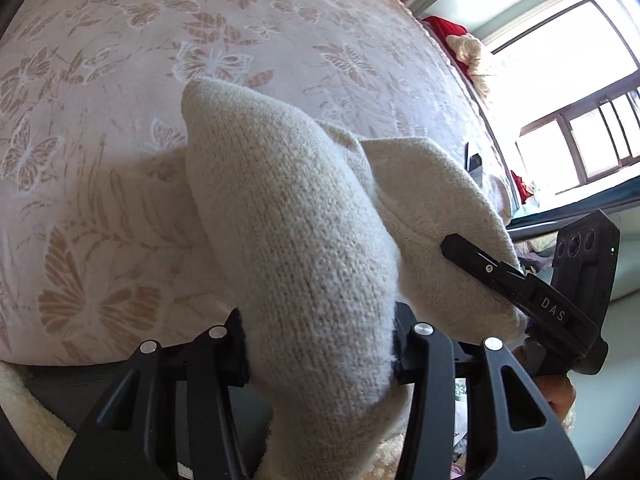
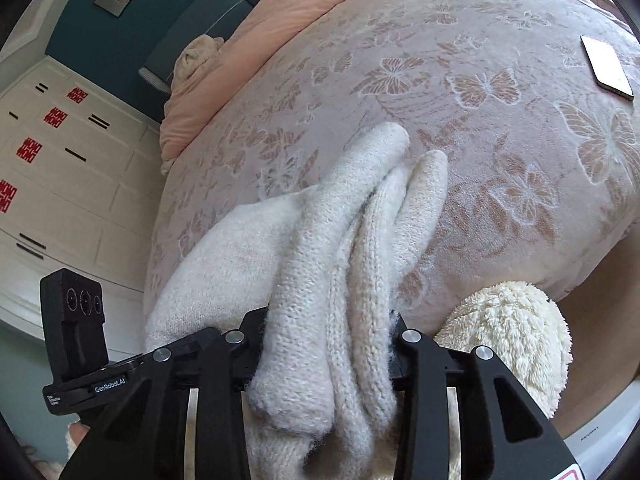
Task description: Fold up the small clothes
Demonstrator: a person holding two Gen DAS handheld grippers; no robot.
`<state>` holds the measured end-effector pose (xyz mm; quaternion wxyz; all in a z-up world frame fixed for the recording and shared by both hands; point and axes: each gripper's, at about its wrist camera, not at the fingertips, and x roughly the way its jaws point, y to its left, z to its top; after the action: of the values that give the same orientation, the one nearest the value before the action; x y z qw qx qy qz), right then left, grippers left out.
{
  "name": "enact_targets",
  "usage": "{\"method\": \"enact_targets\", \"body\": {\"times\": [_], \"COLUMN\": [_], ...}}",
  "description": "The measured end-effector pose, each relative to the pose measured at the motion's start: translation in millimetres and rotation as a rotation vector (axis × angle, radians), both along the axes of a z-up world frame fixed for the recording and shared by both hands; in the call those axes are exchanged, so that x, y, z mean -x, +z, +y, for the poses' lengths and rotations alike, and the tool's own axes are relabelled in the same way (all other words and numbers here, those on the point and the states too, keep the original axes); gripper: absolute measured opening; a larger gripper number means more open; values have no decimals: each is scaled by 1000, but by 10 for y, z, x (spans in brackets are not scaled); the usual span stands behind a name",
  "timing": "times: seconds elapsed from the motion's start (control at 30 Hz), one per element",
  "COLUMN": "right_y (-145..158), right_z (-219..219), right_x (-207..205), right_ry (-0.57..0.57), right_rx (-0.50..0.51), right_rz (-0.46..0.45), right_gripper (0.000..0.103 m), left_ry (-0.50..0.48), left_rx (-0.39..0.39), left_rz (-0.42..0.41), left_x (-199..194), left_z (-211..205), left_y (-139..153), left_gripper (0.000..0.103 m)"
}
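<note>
Above a butterfly-print bedspread, both grippers clamp a cream knit garment. Left gripper and right gripper each pinch bunched folds. A phone lies well apart.

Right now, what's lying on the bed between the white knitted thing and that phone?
Nothing: in the right wrist view, only bare butterfly-patterned bedspread stretches between the cream knitted garment and the phone.
</note>
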<state>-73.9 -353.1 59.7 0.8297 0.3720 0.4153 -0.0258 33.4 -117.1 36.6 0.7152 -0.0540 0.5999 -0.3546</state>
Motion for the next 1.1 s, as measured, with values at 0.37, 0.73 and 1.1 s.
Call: {"method": "enact_targets", "body": {"times": [0.37,0.73,1.1], "right_y": [2104,2738,-591], "right_z": [322,965,1075], "right_x": [64,-665,-985], "right_ry": [20,166,62], "right_rx": [253,233,125], "right_rz": [-550,-790,-16], "right_gripper": [36,40,65], "left_ry": [-50,54,410], "left_rx": [234,364,-76], "left_rz": [-404,-839,-210], "left_x": [-25,-158,-977], "left_z": [260,1161,2220], "left_y": [1853,3288,-55], "left_gripper": [45,52,93]}}
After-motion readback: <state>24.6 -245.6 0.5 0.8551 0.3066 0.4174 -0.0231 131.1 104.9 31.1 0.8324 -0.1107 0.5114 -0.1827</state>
